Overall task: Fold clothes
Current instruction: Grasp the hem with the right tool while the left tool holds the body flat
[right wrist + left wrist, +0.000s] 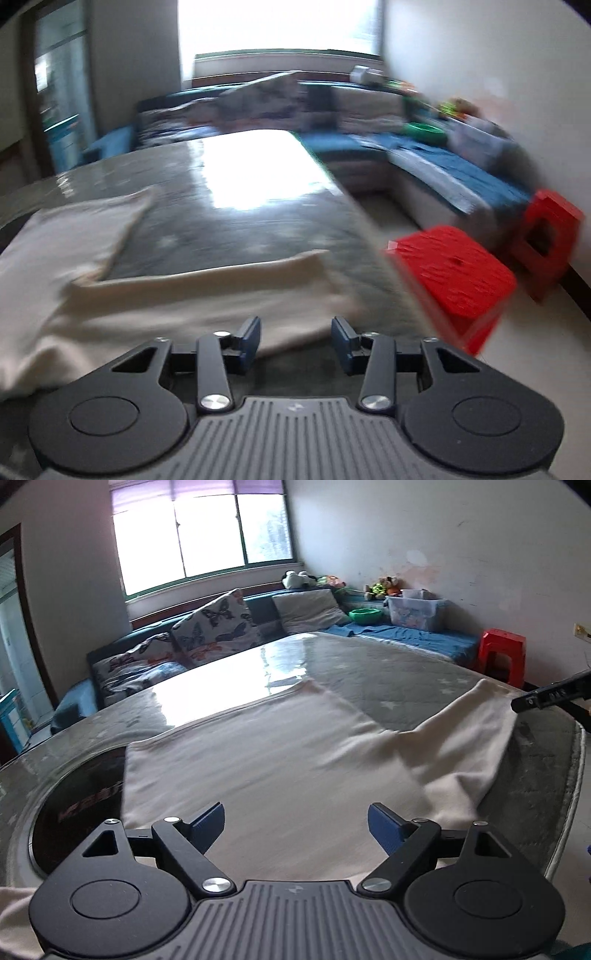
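Observation:
A cream-white garment (266, 753) lies spread on the glossy grey table (388, 664), one leg or sleeve reaching toward the far right corner. My left gripper (295, 821) hovers open over its near middle, nothing between the blue pads. In the right wrist view, which is motion-blurred, the same garment (177, 295) stretches across the table (240, 229). My right gripper (295, 338) stands open just above the garment's near right edge, holding nothing. Part of the right gripper (554, 696) shows at the right edge of the left wrist view.
A dark round inset (77, 805) sits in the table at the left. Two red plastic stools (454, 273) stand on the floor right of the table. A blue-covered bench with cushions (210, 627), a clear storage box (415, 611) and toys lines the walls.

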Demonstrator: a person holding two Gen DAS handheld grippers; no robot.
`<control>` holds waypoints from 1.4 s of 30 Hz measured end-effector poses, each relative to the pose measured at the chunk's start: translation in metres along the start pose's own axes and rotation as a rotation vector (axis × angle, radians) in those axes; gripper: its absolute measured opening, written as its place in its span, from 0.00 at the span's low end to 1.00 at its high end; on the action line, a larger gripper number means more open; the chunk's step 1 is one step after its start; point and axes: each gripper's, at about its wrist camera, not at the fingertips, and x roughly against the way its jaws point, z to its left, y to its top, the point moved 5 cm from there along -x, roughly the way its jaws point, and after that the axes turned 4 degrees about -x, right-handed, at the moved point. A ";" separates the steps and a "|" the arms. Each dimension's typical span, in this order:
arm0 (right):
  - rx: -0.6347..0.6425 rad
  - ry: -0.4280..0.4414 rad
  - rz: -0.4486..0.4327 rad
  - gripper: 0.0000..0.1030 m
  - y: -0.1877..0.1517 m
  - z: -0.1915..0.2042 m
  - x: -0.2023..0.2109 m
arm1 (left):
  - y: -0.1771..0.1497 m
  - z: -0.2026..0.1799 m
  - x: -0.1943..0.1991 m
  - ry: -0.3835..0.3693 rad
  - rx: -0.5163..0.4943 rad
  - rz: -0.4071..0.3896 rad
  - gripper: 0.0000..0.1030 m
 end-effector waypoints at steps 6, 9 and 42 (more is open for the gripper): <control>-0.102 -0.021 0.001 0.24 0.006 -0.026 -0.018 | 0.007 -0.021 -0.012 -0.036 -0.030 0.008 0.82; -0.121 -0.029 -0.004 0.15 0.005 -0.030 -0.024 | 0.008 -0.029 -0.017 -0.054 -0.039 0.015 0.82; -0.205 -0.001 -0.062 0.27 0.009 -0.044 -0.024 | 0.010 -0.063 -0.032 -0.116 -0.135 0.029 0.82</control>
